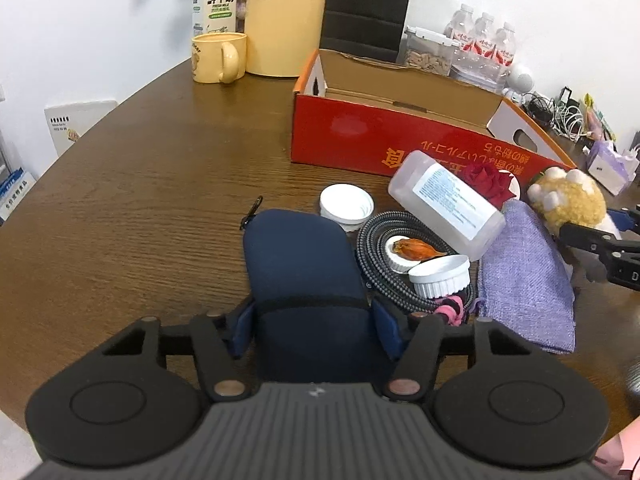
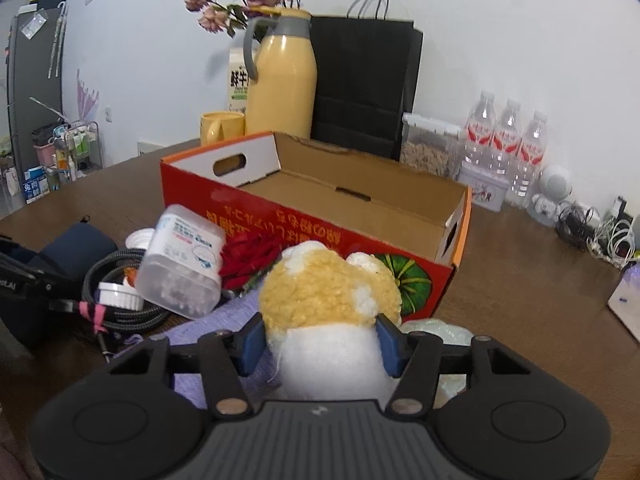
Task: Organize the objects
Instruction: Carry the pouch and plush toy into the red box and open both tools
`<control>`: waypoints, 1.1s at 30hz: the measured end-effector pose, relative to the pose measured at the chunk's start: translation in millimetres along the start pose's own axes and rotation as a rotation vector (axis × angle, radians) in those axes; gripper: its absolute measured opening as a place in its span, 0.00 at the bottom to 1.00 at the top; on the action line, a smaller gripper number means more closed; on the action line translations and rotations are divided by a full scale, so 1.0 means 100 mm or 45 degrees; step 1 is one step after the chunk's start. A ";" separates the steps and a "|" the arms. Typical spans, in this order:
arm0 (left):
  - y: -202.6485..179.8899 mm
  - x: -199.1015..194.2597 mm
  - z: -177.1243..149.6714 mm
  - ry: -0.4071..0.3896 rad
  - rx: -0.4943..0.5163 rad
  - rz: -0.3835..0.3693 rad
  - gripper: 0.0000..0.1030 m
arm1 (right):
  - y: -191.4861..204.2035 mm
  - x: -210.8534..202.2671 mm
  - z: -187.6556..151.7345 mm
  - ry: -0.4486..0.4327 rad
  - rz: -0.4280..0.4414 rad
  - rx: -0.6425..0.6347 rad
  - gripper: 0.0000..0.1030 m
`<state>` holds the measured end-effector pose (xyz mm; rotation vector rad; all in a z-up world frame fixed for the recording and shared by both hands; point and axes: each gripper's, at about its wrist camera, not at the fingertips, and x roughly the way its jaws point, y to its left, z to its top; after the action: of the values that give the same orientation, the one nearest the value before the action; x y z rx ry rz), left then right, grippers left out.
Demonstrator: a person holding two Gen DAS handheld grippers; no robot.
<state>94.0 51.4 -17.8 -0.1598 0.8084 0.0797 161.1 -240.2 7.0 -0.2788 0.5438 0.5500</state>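
My left gripper (image 1: 314,330) is shut on a navy blue pouch (image 1: 298,256) that lies on the brown table. My right gripper (image 2: 320,346) is shut on a yellow and white plush toy (image 2: 330,300), seen in the left wrist view (image 1: 568,198) at the right. An open red cardboard box (image 1: 384,136) stands behind the pile; its inside is empty (image 2: 360,196). The pile holds a clear plastic bottle (image 1: 448,204), a red fabric rose (image 1: 486,178), a coiled braided cable (image 1: 380,268), white ramekins (image 1: 440,276), a white lid (image 1: 346,206) and a purple cloth (image 1: 524,280).
A yellow mug (image 1: 218,58), a yellow thermos jug (image 1: 284,16) and a milk carton (image 1: 216,0) stand at the far left of the table (image 1: 120,200). A black paper bag (image 2: 364,80), a snack jar (image 2: 428,150), water bottles (image 2: 508,140) and tangled cables (image 2: 600,232) line the wall.
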 end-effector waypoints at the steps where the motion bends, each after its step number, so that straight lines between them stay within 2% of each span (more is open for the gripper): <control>1: 0.03 -0.02 0.00 -0.002 -0.006 0.002 0.59 | 0.01 -0.04 0.01 -0.012 -0.005 -0.005 0.54; 9: 0.19 -0.28 0.15 -0.112 -0.017 -0.027 0.58 | 0.09 -0.23 0.17 -0.097 -0.031 -0.042 0.54; 18: -0.05 -0.41 0.88 -0.327 0.085 -0.077 0.58 | 0.12 -0.18 0.64 -0.236 -0.092 -0.060 0.54; 22: -0.25 -0.23 1.28 -0.374 0.102 -0.122 0.58 | 0.07 0.04 0.93 -0.275 -0.142 -0.023 0.54; 26: -0.42 0.08 1.59 -0.369 0.088 -0.161 0.58 | -0.02 0.39 1.18 -0.279 -0.174 0.032 0.54; 29: -0.52 0.37 1.78 -0.355 0.083 -0.166 0.58 | -0.07 0.70 1.26 -0.251 -0.194 0.059 0.54; 33: -0.61 0.74 1.95 -0.344 0.088 -0.127 0.58 | -0.17 1.09 1.26 -0.196 -0.245 0.104 0.54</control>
<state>292.3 25.5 67.7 -0.1203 0.5317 -0.0209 301.0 -158.9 51.9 -0.2065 0.3846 0.3583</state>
